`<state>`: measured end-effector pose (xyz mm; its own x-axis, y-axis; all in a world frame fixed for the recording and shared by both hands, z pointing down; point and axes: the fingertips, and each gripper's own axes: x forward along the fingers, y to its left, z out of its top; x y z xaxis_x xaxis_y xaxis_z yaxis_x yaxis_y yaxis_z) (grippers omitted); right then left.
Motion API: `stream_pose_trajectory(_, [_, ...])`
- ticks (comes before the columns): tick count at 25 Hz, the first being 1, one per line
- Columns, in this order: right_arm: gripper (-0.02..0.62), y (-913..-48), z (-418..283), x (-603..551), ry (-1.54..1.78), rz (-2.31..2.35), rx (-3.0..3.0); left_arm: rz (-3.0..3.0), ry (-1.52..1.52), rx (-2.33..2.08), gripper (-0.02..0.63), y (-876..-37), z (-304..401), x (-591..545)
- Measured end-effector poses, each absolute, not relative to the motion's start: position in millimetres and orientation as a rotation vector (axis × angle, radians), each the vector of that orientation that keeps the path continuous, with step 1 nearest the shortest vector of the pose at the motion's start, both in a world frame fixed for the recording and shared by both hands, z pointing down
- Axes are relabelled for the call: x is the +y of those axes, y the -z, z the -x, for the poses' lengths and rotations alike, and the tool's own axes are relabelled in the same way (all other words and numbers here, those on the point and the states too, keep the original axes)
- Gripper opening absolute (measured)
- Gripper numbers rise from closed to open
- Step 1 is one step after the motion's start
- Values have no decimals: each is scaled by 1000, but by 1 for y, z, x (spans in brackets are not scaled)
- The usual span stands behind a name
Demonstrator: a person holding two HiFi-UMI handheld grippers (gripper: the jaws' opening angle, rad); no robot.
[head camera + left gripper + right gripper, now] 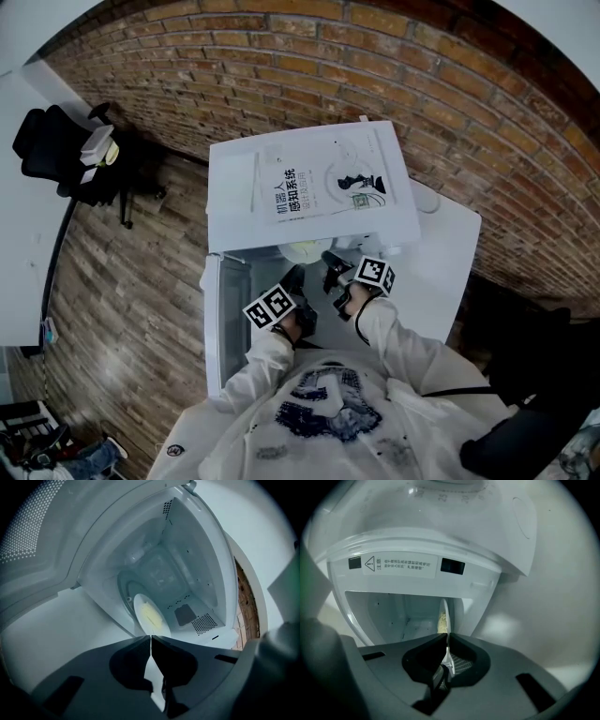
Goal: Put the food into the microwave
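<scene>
Left gripper (151,638) and right gripper (448,637) each pinch the rim of the plate (140,603), jaws nearly together. The two-sided grip likely keeps the food (151,616) level. The plate sits at the microwave (187,559) mouth.

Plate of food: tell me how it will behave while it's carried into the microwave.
The plate looks stiff and probably breakable: thin, white, smooth, so avoid knocking the microwave wall. The left claw and right claw each pinch only its thin rim, so it may slip or pivot. The yellow food lies loose and flat; tilting could slide it.
</scene>
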<state>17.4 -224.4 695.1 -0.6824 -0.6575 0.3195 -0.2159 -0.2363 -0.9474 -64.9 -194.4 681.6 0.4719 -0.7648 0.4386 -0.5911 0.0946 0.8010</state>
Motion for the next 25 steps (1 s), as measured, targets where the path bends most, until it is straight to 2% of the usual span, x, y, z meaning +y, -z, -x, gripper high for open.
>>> stream_pose_trajectory(25, [29,-700,3,-241,1962,1054,1677,-1599,157,-1226,8,-686,77,-219])
